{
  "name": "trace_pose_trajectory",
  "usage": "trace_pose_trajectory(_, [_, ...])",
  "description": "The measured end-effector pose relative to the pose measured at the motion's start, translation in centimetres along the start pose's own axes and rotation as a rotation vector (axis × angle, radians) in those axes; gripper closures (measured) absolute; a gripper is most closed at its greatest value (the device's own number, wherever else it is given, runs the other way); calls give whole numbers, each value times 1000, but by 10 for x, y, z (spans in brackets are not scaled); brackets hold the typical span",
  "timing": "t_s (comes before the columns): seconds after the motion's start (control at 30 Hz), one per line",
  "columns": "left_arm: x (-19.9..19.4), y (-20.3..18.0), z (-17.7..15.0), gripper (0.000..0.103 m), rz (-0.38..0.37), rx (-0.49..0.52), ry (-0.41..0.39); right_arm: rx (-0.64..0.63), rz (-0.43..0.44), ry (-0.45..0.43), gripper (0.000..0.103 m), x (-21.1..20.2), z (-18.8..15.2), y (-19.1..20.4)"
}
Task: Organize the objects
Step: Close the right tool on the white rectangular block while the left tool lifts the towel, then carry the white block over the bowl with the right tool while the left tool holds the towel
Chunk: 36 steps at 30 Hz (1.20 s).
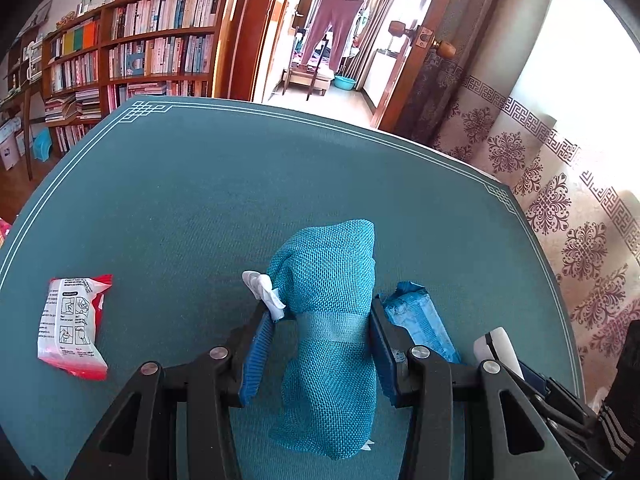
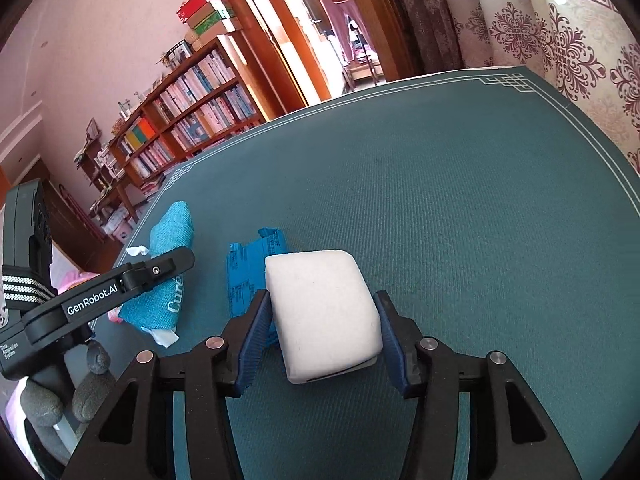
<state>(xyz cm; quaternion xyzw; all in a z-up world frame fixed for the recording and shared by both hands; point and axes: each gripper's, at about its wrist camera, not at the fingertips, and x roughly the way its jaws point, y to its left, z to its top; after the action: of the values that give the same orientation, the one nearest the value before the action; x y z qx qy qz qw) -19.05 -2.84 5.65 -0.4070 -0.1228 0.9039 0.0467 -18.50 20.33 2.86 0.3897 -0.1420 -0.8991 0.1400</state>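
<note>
A teal woven pouch (image 1: 332, 248) stands on the green table mat (image 1: 200, 180), with white tissue (image 1: 264, 292) poking out at its side. My left gripper (image 1: 320, 308) is shut on the pouch, its blue pads pinching the pouch's middle. Just right of the pouch lies a blue packet (image 1: 420, 320). In the right wrist view, my right gripper (image 2: 322, 296) is shut on a white soft pack (image 2: 324, 312), with a pad against each side. Behind the pack are the blue packet (image 2: 246, 268) and the pouch (image 2: 170, 232), which one left finger (image 2: 160, 266) crosses.
A red and white packet (image 1: 74, 324) lies on the mat to the left. Bookshelves (image 1: 140, 48) stand beyond the table's far edge, and a patterned curtain (image 1: 560, 200) hangs along its right side. A grey-gloved hand (image 2: 40, 400) holds the left gripper's handle.
</note>
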Motion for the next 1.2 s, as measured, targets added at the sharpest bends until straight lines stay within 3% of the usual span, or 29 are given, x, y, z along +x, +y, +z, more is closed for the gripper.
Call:
trace_pose_trajectory(0.47, [-20, -32, -7, 54, -76, 65, -19, 23, -116, -63, 50, -69, -37, -11])
trace_pose_trajectory(0.73, [-25, -55, -18, 54, -106, 132, -15, 27, -205, -141, 50, -118, -50, -24])
trace_pose_trajectory(1.2, [-25, -75, -32, 54, -124, 193, 4, 104, -398, -200, 50, -187, -78, -80])
